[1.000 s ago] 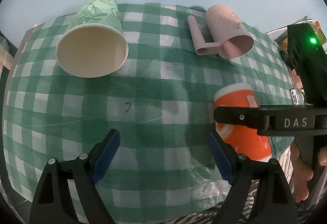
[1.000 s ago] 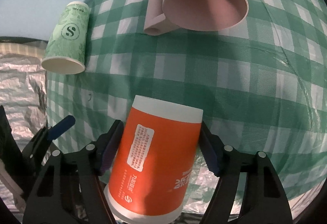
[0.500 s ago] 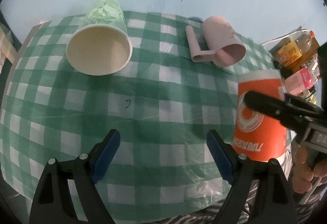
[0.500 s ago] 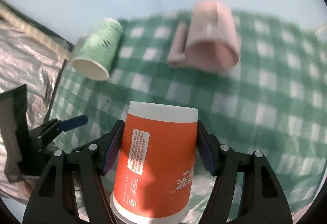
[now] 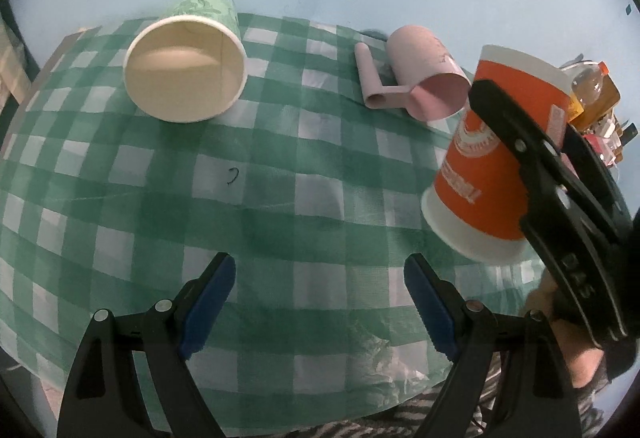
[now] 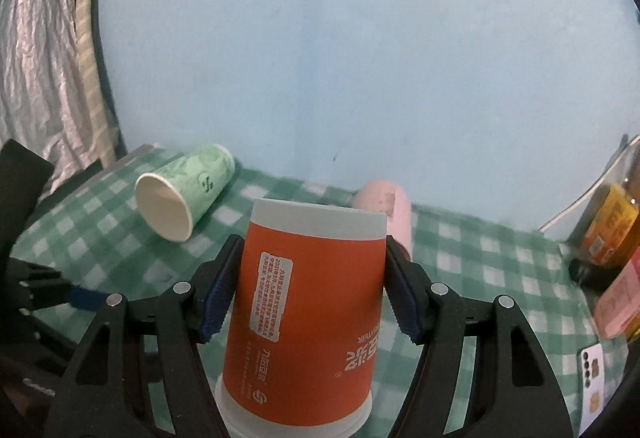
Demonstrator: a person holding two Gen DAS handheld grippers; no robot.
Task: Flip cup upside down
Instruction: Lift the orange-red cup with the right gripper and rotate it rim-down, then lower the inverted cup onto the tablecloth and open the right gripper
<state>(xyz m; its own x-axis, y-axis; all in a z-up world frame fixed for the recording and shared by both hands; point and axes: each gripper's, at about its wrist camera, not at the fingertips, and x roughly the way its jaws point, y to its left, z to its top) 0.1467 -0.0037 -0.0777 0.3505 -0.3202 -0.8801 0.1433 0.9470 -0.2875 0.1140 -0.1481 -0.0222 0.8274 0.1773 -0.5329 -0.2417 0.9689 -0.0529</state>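
Note:
My right gripper (image 6: 312, 286) is shut on an orange paper cup (image 6: 308, 322), gripping its sides. The cup points forward along the fingers, base end away from the camera. In the left wrist view the orange cup (image 5: 492, 166) hangs tilted in the air at the right, above the green checked tablecloth (image 5: 280, 206), with a black finger of the right gripper (image 5: 532, 174) across it. My left gripper (image 5: 316, 292) is open and empty, low over the near part of the cloth.
A green patterned paper cup (image 5: 186, 70) lies on its side at the far left, mouth toward me. A pink handled cup (image 5: 424, 82) lies on its side at the far right. Bottles and boxes (image 6: 608, 238) stand at the right edge. A phone (image 6: 594, 370) lies nearby.
The right gripper has lifted the orange cup off the cloth and swung it up, so its view now faces the wall. The left gripper has hardly moved.

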